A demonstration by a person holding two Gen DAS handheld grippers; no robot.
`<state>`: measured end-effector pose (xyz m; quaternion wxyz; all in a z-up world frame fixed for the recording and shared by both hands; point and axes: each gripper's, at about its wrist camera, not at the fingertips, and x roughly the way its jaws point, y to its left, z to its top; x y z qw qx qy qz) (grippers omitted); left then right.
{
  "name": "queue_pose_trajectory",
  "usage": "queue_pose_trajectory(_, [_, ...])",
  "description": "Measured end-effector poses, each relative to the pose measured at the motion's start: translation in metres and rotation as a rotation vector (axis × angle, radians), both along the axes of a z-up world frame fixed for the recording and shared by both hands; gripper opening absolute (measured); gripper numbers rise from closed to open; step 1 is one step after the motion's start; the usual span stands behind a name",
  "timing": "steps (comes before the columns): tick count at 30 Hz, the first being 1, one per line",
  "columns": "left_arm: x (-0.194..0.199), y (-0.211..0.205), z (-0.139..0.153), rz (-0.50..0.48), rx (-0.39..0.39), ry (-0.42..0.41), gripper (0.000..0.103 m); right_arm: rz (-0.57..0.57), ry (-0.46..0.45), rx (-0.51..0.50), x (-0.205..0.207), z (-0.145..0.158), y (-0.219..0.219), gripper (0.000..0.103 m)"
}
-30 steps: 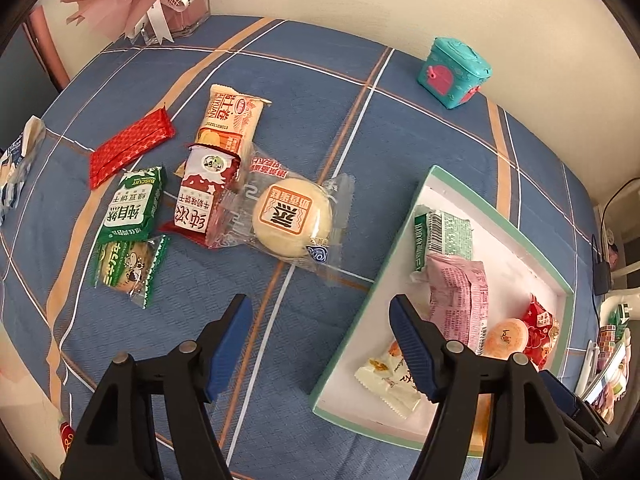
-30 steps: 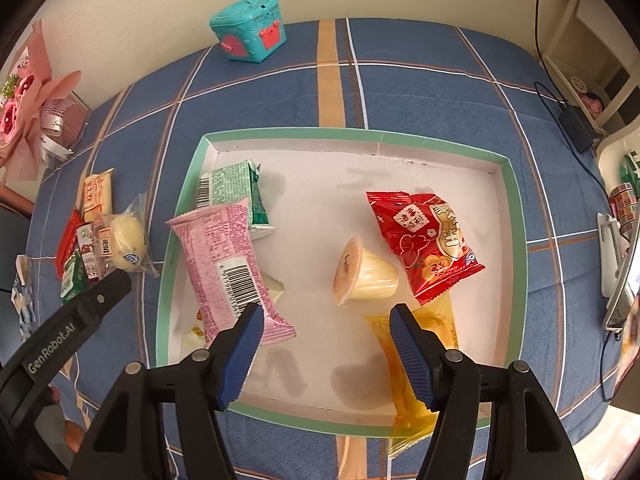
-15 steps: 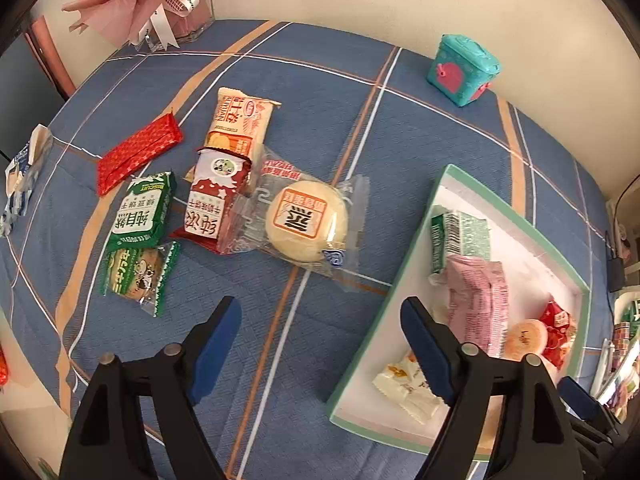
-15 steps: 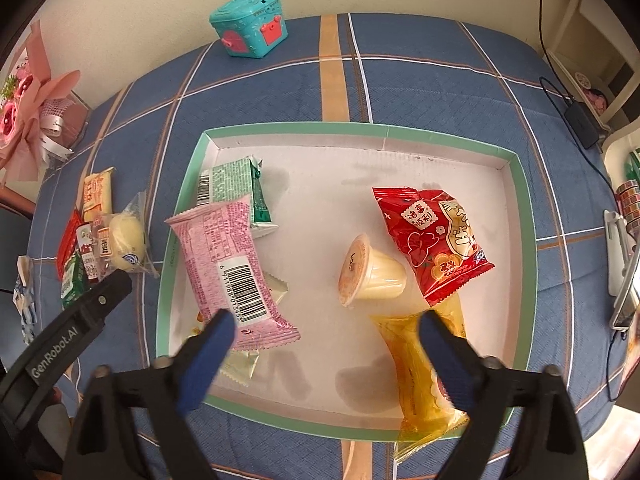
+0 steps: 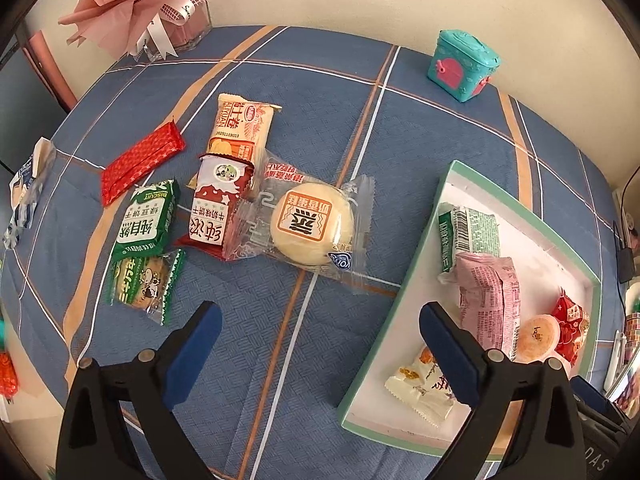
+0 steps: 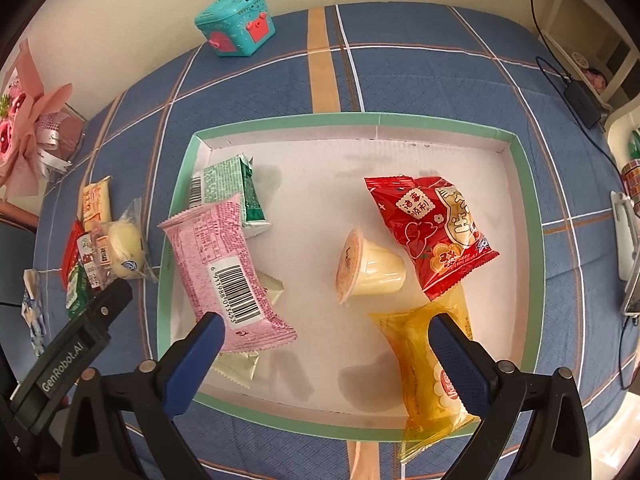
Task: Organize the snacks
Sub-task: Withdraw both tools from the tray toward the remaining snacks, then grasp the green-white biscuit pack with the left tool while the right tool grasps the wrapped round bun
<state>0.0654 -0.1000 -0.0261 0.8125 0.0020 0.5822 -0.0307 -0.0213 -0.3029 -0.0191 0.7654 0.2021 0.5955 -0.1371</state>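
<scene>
The snacks lie in two groups on a blue plaid tablecloth (image 5: 320, 80). Still loose on the cloth are a round cake in a clear wrapper (image 5: 312, 224), with a red-and-white milk biscuit pack (image 5: 218, 206) touching its left side, an orange-and-cream wafer pack (image 5: 240, 128) just behind that, a flat red packet (image 5: 140, 160) farther toward the left edge, a green biscuit pack (image 5: 146, 216), and a small green cookie packet (image 5: 146, 280) at the green pack's near end. The rest sit in a shallow white tray with a green rim (image 6: 528, 216): a green packet (image 6: 228, 188) in the far left corner, a pink packet (image 6: 228, 268) overlapping it and running along the left wall, a pale cream packet (image 6: 240, 364) partly under the pink one, a jelly cup (image 6: 368, 268) lying on its side near the middle, a red bag (image 6: 432, 236) just right of it, and a yellow packet (image 6: 424, 364) that overhangs the tray's near rim. The left gripper (image 5: 320, 340) hangs over bare cloth between the round cake and the tray's left wall, jaws spread wide and holding nothing. The right gripper (image 6: 326, 352) hovers above the tray's near side, jaws likewise wide apart and empty. A teal toy box (image 5: 462, 66) stands near the cloth's far edge, and a pink bouquet (image 5: 152, 4) at its far left corner.
</scene>
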Motion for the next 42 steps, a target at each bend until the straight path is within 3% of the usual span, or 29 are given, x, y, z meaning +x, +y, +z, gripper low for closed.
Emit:
queue_pose_trajectory(10, [0.001, 0.01, 0.003, -0.001, 0.02, -0.018, 0.099, 0.019, -0.063, -0.006, 0.004, 0.013, 0.008, 0.103])
queue_pose_trajectory(19, [0.004, 0.033, 0.013, 0.011, 0.012, -0.085, 0.099, 0.036, -0.214, -0.017, 0.017, 0.031, 0.031, 0.103])
queue_pose_trajectory(32, [0.015, 0.087, 0.025, 0.07, -0.034, -0.19, 0.099, 0.135, -0.25, -0.059, 0.039, 0.025, 0.086, 0.103])
queue_pose_trajectory(42, [0.028, 0.155, 0.027, 0.203, -0.081, -0.15, 0.099, 0.224, -0.269, -0.002, 0.054, 0.018, 0.135, 0.103])
